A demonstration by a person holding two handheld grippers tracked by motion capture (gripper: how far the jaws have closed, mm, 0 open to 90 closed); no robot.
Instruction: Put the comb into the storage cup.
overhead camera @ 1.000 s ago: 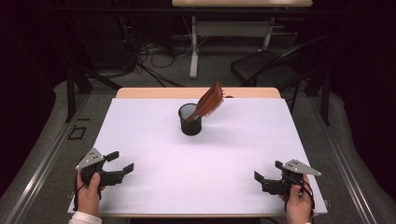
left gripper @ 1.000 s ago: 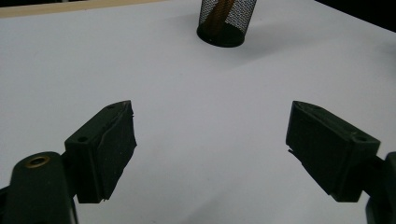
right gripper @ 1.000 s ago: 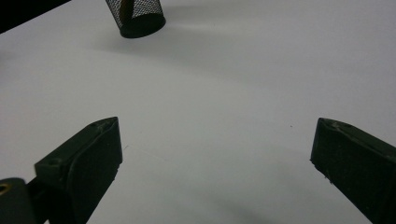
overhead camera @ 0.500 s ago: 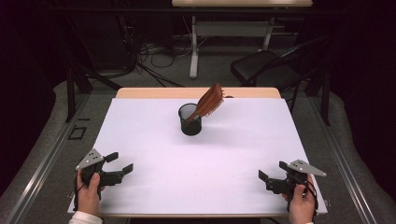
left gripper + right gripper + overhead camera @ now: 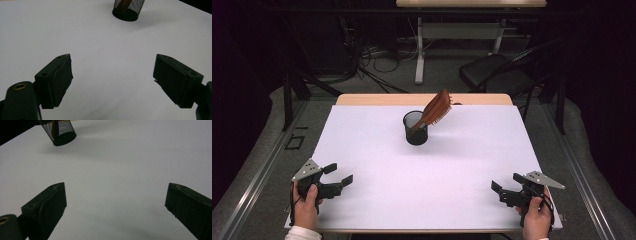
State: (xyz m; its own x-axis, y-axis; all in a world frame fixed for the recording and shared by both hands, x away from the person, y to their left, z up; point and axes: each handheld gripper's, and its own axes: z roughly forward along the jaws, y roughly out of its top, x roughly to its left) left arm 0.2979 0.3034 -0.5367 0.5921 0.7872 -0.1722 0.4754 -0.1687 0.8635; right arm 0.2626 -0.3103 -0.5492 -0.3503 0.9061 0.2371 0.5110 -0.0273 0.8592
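A black mesh cup point(image 5: 415, 128) stands upright near the middle back of the white table point(image 5: 377, 150). A brown wooden hairbrush point(image 5: 435, 109) leans in it, handle down, head sticking out to the upper right. My left gripper point(image 5: 338, 175) rests at the front left, held by a hand, jaws wide apart with nothing between them point(image 5: 112, 67). My right gripper point(image 5: 499, 192) sits at the front right in the other hand, also open and empty point(image 5: 115, 195). The mesh cup point(image 5: 127, 9) lies far ahead in the left gripper view, and the cup point(image 5: 60, 132) at upper left in the right gripper view.
A wooden table edge point(image 5: 422, 99) shows behind the white cover. Beyond it are a dark chair point(image 5: 492, 75), a white desk leg point(image 5: 419, 50) and cables on the floor. Metal rails run along both sides of the table.
The right hand and its gripper have drawn slightly back toward the table's front edge. The left gripper, the cup and the brush have stayed put.
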